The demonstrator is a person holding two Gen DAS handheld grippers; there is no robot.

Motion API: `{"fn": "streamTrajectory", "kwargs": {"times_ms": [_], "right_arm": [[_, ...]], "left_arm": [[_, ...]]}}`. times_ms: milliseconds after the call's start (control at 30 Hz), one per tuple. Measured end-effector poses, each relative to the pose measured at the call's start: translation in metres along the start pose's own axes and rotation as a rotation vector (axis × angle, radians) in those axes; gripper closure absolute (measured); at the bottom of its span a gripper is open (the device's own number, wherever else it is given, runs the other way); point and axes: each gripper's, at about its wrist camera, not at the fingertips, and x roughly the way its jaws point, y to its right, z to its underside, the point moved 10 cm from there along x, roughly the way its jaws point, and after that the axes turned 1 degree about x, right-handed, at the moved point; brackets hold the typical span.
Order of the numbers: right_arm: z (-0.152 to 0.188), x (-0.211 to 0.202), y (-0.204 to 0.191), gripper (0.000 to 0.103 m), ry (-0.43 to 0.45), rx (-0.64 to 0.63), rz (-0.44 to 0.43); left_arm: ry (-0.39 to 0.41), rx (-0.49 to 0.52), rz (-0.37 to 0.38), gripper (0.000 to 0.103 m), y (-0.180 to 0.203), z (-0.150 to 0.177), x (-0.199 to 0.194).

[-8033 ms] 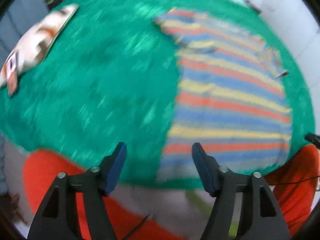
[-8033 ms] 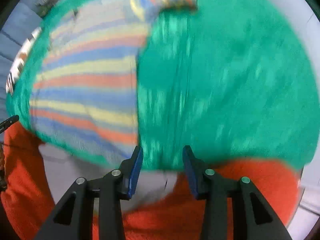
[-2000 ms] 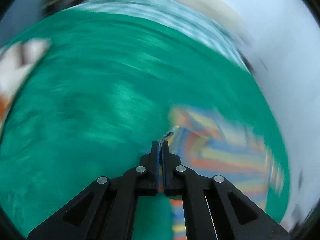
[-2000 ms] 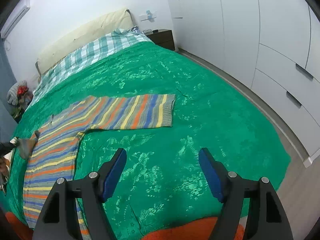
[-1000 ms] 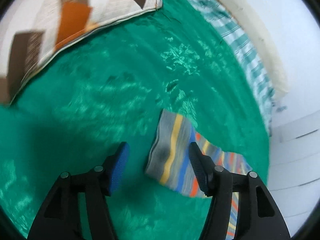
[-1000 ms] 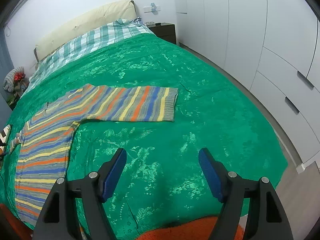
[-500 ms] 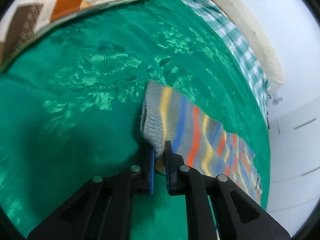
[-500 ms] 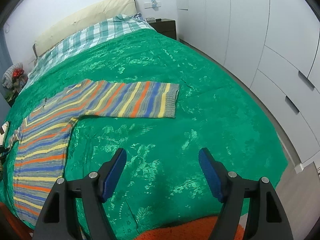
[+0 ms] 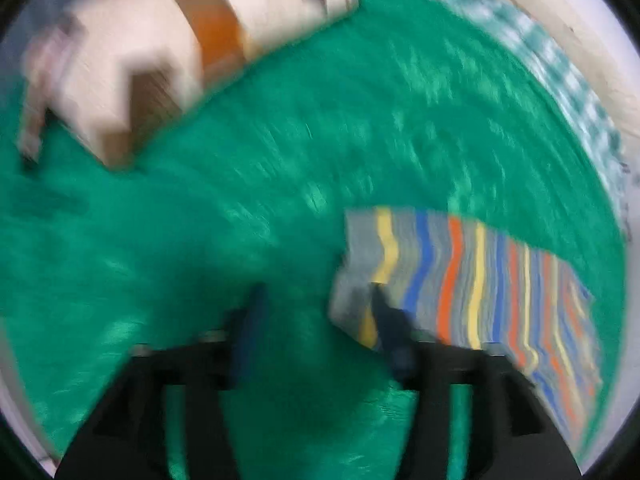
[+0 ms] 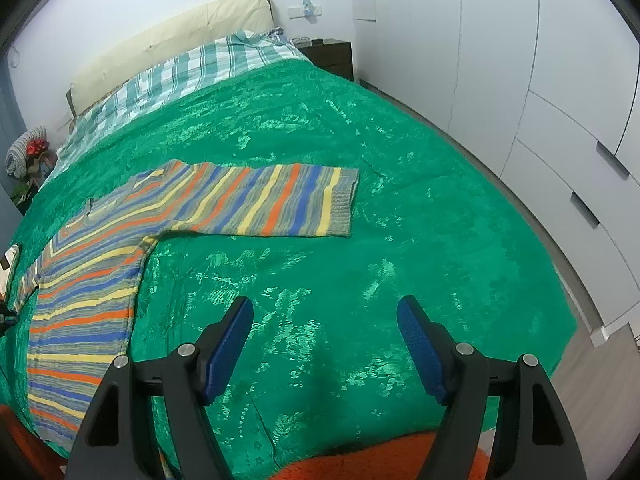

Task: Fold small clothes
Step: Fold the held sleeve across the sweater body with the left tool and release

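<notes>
My left view is smeared: left gripper (image 9: 316, 320) opening, sleeve cuff (image 9: 356, 280) at 1 o'clock, not grasped. Only my right view shows the whole striped sweater (image 10: 120, 248); right gripper (image 10: 324, 344) gapes empty.

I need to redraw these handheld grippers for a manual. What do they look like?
The right gripper has black triangular cut-out arms, silver pivot screws and blue ridged pads. The left gripper looks the same through blur: black frame, blue pads.
</notes>
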Motion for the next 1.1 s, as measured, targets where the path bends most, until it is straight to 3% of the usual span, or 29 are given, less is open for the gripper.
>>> {"fn": "streamTrajectory", "kwargs": {"times_ms": [33,100,233,333,400,433,500,633,700,767,800,900,1000,1033,1100], "right_arm": [[-0.001,0.003,0.000,0.029,-0.002,0.002,-0.002],[0.001,0.004,-0.002,0.029,-0.011,0.000,-0.003],[0.002,0.007,-0.007,0.029,-0.020,-0.022,0.006],[0.003,0.004,-0.007,0.029,-0.011,-0.030,0.016],[0.004,0.002,-0.006,0.029,-0.009,-0.028,0.017],[0.004,0.002,-0.005,0.029,-0.009,-0.024,0.014],[0.004,0.001,-0.002,0.029,-0.009,-0.014,0.007],[0.003,0.004,0.003,0.029,-0.016,0.016,-0.006],[0.003,0.006,0.003,0.029,-0.021,0.027,-0.010],[0.003,0.005,0.002,0.029,-0.018,0.025,-0.008],[0.003,0.004,0.001,0.029,-0.014,0.019,-0.003],[0.003,0.002,-0.003,0.029,-0.007,-0.007,0.016],[0.004,0.004,-0.006,0.029,-0.019,-0.024,0.027],[0.005,0.005,-0.007,0.029,-0.023,-0.025,0.030],[0.004,0.005,-0.005,0.029,-0.024,-0.024,0.032]], "left_arm": [[0.079,0.033,0.019,0.027,0.012,-0.006,-0.019],[0.116,0.119,0.080,0.019,0.043,-0.005,-0.033],[0.049,0.365,0.251,0.018,0.144,0.034,-0.027],[0.014,0.546,0.238,0.018,0.203,0.068,0.002],[0.003,0.633,0.120,0.022,0.208,0.082,0.029],[0.008,0.644,0.055,0.022,0.197,0.084,0.040],[0.034,0.578,0.073,0.017,0.173,0.078,0.036],[0.040,0.458,-0.023,0.005,0.090,0.051,0.032],[0.031,0.407,-0.067,0.006,0.055,0.035,0.028],[0.054,0.360,-0.094,0.014,0.034,0.019,0.016],[0.075,0.341,-0.060,0.015,0.035,0.010,0.008],[0.113,0.304,0.180,0.014,0.068,-0.006,-0.016],[0.017,0.382,0.373,0.013,0.118,0.005,-0.008],[-0.014,0.417,0.371,0.013,0.124,0.010,0.002],[-0.031,0.478,0.215,0.014,0.111,0.009,0.035]]}}
